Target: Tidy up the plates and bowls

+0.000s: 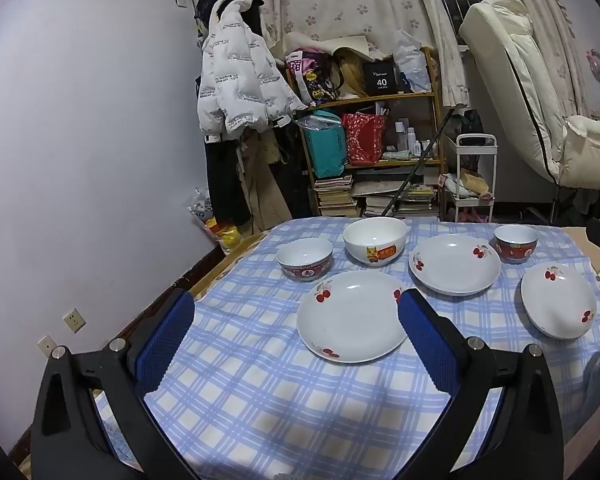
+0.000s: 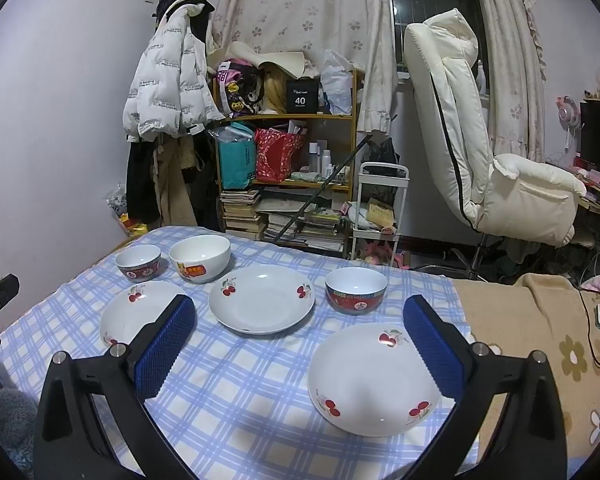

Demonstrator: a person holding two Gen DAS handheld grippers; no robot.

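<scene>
Both grippers hang above the near edge of the blue plaid tablecloth (image 1: 260,400), angled a bit downward toward the dishes, neither touching anything. The left gripper (image 1: 296,344) has its blue pads (image 1: 164,344) spread wide with nothing between them but cloth; a cherry-print plate (image 1: 352,316) sits just past its right pad, around 1 o'clock. The right gripper (image 2: 300,348) is spread wide too and empty, with a second cherry plate (image 2: 374,380) lying low between its fingers, closer to the right pad, at about 5 o'clock.

Further back in the right view: a third cherry plate (image 2: 261,299) at 12 o'clock, a red-patterned bowl (image 2: 356,291) at 1 o'clock, then a white cartoon bowl (image 2: 200,258) and another red-patterned small bowl (image 2: 138,268) around 10–11 o'clock. All separate, nothing stacked.
</scene>
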